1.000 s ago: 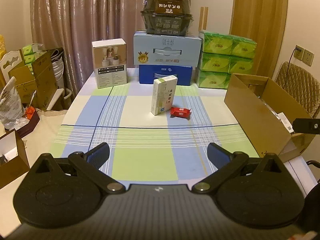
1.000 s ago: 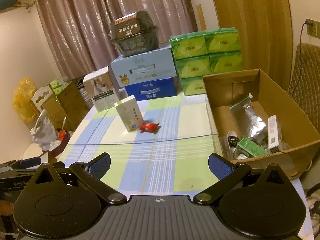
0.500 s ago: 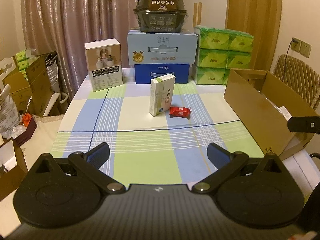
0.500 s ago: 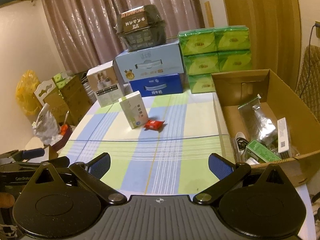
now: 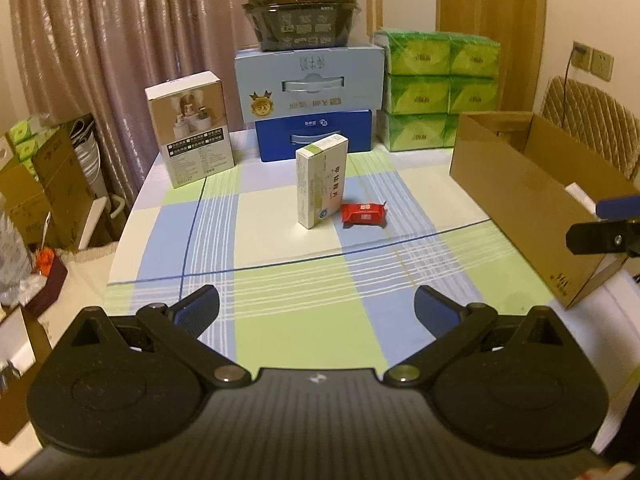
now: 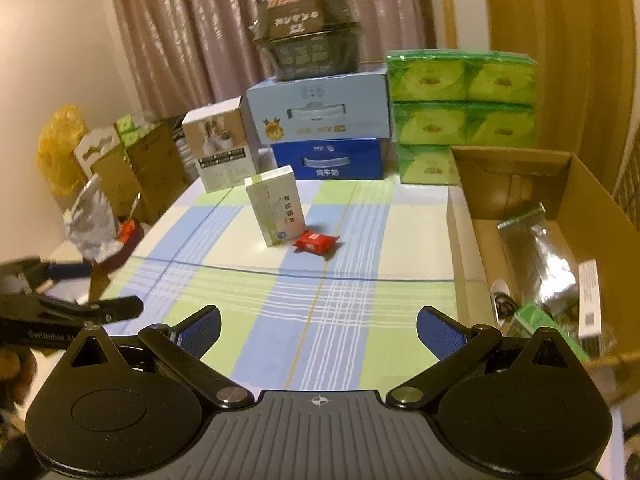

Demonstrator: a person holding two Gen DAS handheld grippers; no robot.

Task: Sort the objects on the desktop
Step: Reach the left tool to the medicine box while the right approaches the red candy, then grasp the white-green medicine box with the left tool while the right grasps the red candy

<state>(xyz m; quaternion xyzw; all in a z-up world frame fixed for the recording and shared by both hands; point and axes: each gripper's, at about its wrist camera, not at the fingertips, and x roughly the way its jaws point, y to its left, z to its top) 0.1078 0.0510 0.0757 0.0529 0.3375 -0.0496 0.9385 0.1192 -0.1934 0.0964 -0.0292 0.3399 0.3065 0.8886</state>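
Both tools are held low over the near edge of a table covered with a checked cloth of pale green, blue and cream squares crossed by thin white and dark lines. The left gripper is seen with its jaws spread wide and nothing between them; its ribbed blue pads sit on matte black arms. The right gripper is likewise spread apart and empty, its pads showing the same fine ribbing.

Straight ahead of both tools, well beyond the fingertips, a tall slim carton of white and green card is stood upright on the cloth. Just beside it, on the right as viewed from either tool, a small red packet in glossy crimped wrap is laid flat (whether the two actually touch cannot be told).

To the right of the tools an open box of brown corrugated card is set on the table; inside it a crinkled silver foil pouch, a green carton and a white carton are seen.

At the far end, a glossy black container is stacked on a pale blue case and a dark blue case, flanked by plastic-wrapped green tissue packs and a white printed box.
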